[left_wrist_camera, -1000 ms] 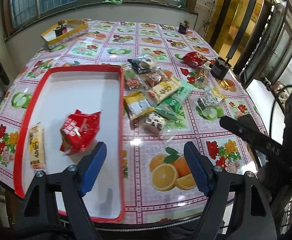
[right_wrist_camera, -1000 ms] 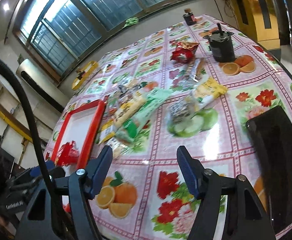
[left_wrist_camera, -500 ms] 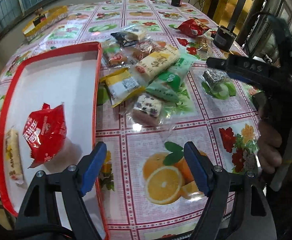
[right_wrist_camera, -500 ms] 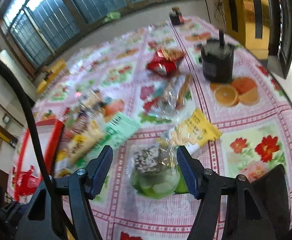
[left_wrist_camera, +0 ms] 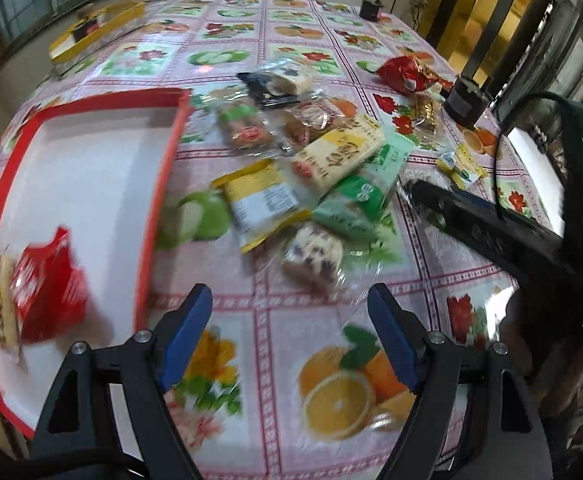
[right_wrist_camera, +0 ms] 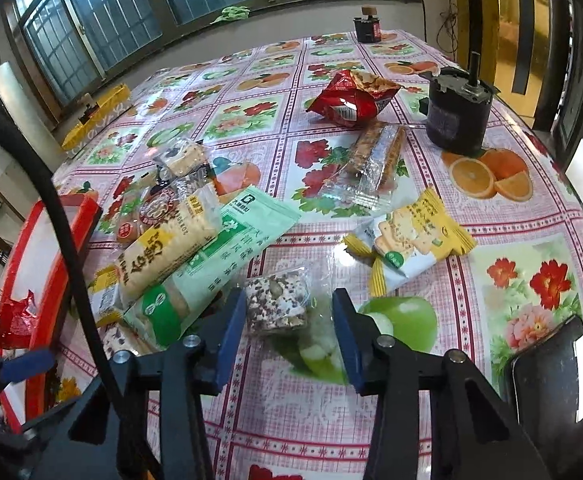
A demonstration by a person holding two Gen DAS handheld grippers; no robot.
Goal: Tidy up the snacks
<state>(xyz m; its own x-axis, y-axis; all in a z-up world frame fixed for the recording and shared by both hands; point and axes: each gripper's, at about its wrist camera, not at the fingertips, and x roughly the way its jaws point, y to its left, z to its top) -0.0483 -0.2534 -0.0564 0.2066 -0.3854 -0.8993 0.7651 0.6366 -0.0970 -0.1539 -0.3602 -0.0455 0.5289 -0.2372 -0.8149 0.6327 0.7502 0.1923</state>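
A red-rimmed white tray [left_wrist_camera: 159, 196] lies on the left of the table and holds a red snack bag [left_wrist_camera: 45, 292] and a pale bar [left_wrist_camera: 1, 300]. A pile of wrapped snacks lies to its right, with a clear-wrapped speckled cake [left_wrist_camera: 313, 254] nearest. My left gripper [left_wrist_camera: 291, 336] is open and empty just short of that cake. My right gripper [right_wrist_camera: 287, 328] is open, its jaws either side of a clear-wrapped seed bar [right_wrist_camera: 277, 306]. A green packet [right_wrist_camera: 219, 264] and a yellow cracker packet [right_wrist_camera: 411, 240] lie next to it.
A black canister [right_wrist_camera: 457, 114] and a red snack bag [right_wrist_camera: 349, 98] stand farther back on the right. A clear-wrapped wafer bar [right_wrist_camera: 375, 152] lies between them. A yellow box [left_wrist_camera: 95, 34] sits far left. A dark phone [right_wrist_camera: 551, 372] lies at the near right edge.
My right gripper has moved forward and down until the seed bar lies between its jaws. My left gripper has shifted right, away from the tray, toward the speckled cake.
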